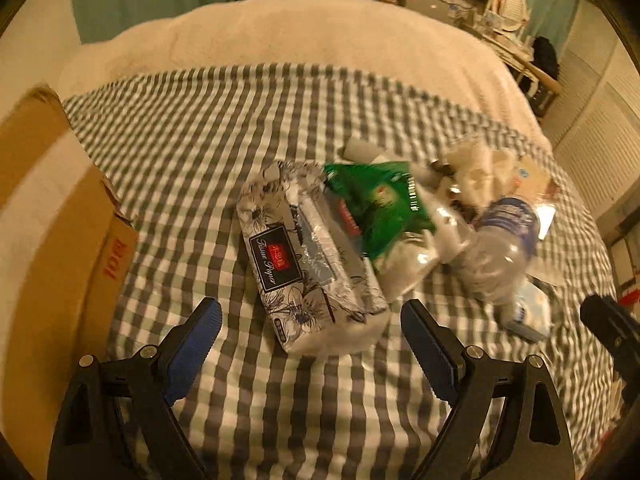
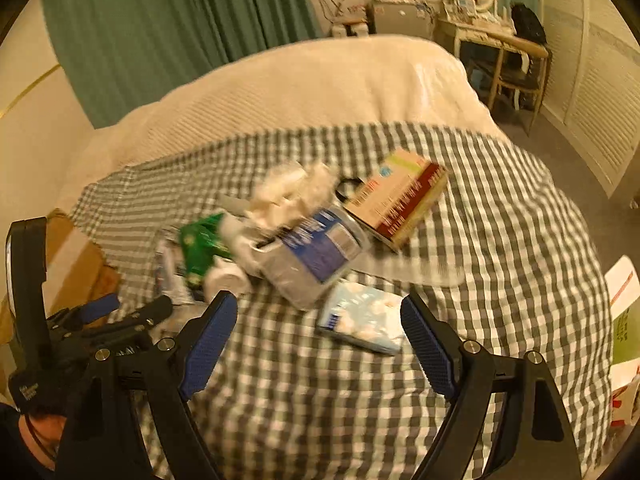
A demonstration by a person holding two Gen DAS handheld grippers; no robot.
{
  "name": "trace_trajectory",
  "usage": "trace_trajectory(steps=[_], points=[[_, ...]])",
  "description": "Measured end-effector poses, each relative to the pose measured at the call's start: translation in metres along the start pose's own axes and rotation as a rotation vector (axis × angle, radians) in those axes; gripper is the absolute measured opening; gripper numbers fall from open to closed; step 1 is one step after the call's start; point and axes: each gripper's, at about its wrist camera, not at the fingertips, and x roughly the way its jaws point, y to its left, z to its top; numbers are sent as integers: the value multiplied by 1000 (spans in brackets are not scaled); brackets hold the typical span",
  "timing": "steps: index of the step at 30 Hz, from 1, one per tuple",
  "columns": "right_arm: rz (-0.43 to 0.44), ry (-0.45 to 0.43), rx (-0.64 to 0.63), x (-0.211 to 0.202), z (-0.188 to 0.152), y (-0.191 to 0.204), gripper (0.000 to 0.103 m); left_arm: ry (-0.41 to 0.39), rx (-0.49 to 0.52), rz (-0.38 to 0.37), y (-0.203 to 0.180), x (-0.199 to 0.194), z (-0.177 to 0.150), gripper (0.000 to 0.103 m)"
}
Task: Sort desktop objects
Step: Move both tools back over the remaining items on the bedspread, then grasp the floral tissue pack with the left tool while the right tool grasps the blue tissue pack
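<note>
A bed [image 1: 304, 40] carries a grey-and-white checked cloth [image 2: 500, 240], with a cardboard box [image 1: 52, 216] at its left edge and the clutter heaped mid-cloth. In the heap, a floral tissue pack [image 1: 308, 264] lies nearest the left gripper [image 1: 310, 330], touching a green packet [image 1: 380, 204]; a clear bottle [image 2: 316, 260] with a blue label lies on its side beside a tan carton [image 2: 400, 200], crumpled tissue [image 2: 292, 192] behind it and a pale blue packet [image 2: 360, 320] nearest the right gripper [image 2: 318, 328]. Both grippers hover with their 2 blue-padded fingers apart, holding nothing.
</note>
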Motion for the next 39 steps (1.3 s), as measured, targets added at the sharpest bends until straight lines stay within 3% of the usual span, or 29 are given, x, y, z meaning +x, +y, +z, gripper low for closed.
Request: trace_trajectory(steps=[4,9,18,25,29,31,35,39], points=[[-14,34,21,24,-5,-17,84,10,6,18,-3,13,4,94],[-22,60,36,45,-10,-28,92,10,16,35,-9,27,9,94],[-57,113,10,72,-20,-26,99,46,-1,85,-2,53,14,94],[-66,147,35,94,-20,-29,101,23,33,86,-3,56,15,93],[-61,169,58,105,-20,-30,101,30,32,69,-2,56,15,88],[-41,167,69,107,-20,-32,100,39,29,49,-1,56,16,79],[-28,175,57,106,-23,-30,81,49,31,25,-2,53,16,71],[-25,181,61,102,-25,-26,80,61,12,-1,2,48,15,64]])
